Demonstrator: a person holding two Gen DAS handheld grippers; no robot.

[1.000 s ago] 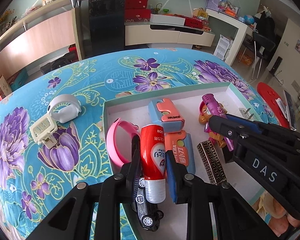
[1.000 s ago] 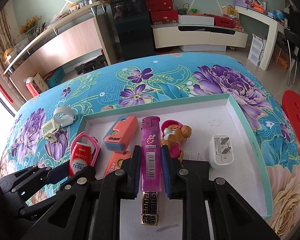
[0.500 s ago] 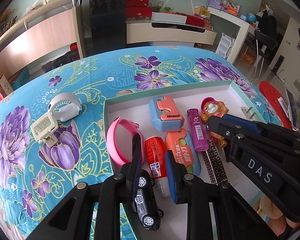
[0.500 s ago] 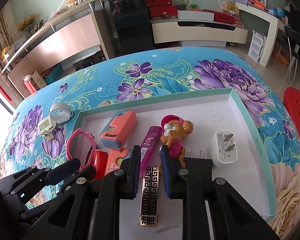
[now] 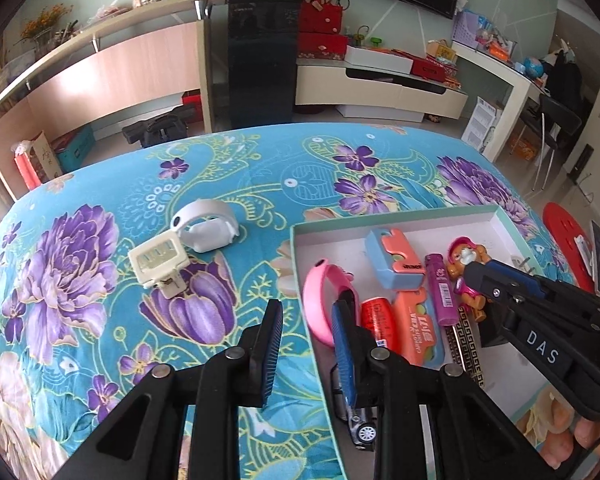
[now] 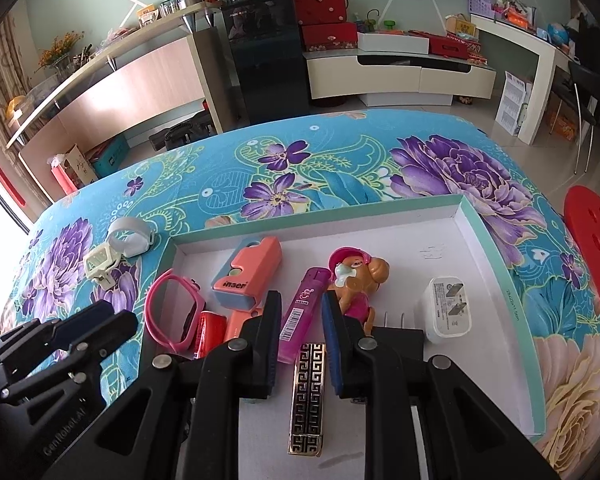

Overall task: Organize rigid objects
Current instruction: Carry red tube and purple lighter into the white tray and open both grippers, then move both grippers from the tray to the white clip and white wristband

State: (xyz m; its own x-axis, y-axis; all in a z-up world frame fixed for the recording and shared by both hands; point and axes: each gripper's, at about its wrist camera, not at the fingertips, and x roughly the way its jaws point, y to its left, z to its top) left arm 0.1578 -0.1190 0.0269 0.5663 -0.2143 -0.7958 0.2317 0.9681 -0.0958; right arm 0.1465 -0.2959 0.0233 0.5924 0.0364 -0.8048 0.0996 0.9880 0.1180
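Now the left gripper hangs low in the left wrist view, straddling the tray's left wall, its jaws opening with nothing between them but tablecloth and the tray edge; just right of its right finger lies the red tube, free on the tray floor, with the pink wristband curling round behind that finger; a small toy car peeks out lower down, under the gripper; over in the right wrist view the right gripper sits at lower centre with its jaws drawn close but clamped on nothing, the purple lighter lying in the tray in the gap between the fingertips, the pads clear of it; below it, nearer the bottom edge, the black-and-gold patterned case lies lengthwise; the bear figurine rests just right of the lighter, the white charger further right near the tray's right wall; the coral-and-blue box sits upper left of the lighter; outside the tray, at mid left on the cloth, the white ring-shaped piece touches the cream clip, both well apart from the left gripper.
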